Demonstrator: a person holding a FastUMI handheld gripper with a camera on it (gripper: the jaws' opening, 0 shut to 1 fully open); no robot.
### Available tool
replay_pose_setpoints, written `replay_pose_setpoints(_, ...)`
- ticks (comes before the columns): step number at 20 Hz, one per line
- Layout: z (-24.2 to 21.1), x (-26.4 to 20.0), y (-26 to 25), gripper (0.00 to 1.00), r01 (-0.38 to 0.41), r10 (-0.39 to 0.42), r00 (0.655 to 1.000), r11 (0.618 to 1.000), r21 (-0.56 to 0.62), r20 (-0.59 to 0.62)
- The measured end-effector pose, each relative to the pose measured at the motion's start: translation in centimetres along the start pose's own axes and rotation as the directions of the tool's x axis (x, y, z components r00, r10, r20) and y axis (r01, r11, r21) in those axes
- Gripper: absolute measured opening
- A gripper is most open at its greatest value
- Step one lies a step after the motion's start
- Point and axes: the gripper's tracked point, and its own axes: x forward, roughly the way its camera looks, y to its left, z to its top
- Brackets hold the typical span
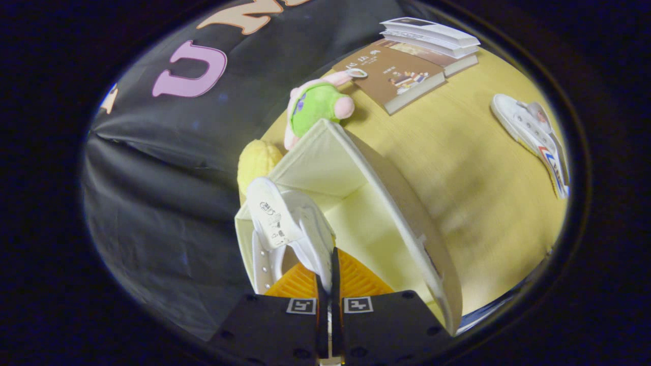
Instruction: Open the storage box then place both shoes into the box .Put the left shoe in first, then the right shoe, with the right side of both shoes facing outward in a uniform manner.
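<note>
My gripper is shut on a white shoe, pinching the thin edge of its upper between both fingers. The shoe hangs over the open pale-yellow storage box, its tongue and lace holes turned toward me. The box's lid stands up on the right side of the opening. The second white shoe, with red and blue stripes on its side, lies on the yellow table far off beyond the lid.
A plush toy in a green shirt and a yellow corn-shaped toy lie just behind the box. Several books are stacked at the table's far edge. Black cloth wall hangs beside the box.
</note>
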Motion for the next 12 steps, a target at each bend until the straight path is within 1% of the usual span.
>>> replay_pose_setpoints(4,-0.8,0.3,-0.3,0.06,0.025,-0.024,0.999,0.999,-0.037,0.031)
replay_pose_setpoints(8,-3.2,1.8,-1.5,0.06,0.078,-0.079,0.997,0.995,-0.06,-0.007)
replay_pose_setpoints(11,-2.6,1.8,-1.2,0.07,0.093,-0.091,0.995,0.994,-0.059,0.033)
replay_pose_setpoints(12,-2.5,2.0,-1.3,0.08,0.101,-0.1,0.995,0.993,-0.067,0.027)
